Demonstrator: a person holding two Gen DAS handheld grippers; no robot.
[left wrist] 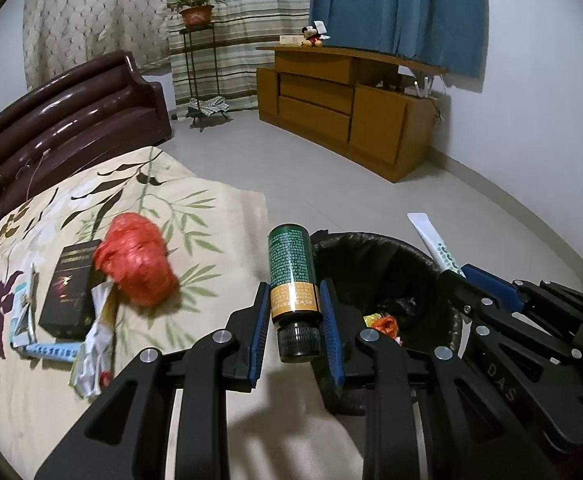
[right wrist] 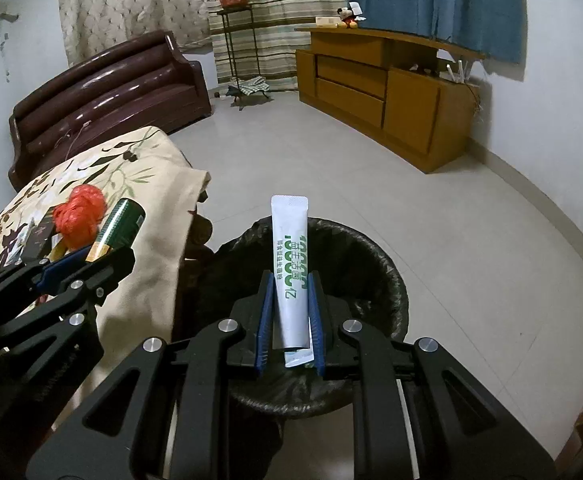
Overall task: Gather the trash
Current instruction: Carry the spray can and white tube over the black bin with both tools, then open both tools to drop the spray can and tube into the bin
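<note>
My left gripper is shut on a green and orange bottle with a black cap, held cap toward the camera at the table's edge beside the bin. My right gripper is shut on a white sachet with green print, held upright over the black-lined trash bin. The bin holds some coloured scraps. On the floral tablecloth lie a crumpled red plastic bag, a black box, and white wrappers.
A dark brown sofa stands behind the table. A wooden cabinet lines the right wall. A plant stand is by the curtains. Tiled floor lies beyond the bin.
</note>
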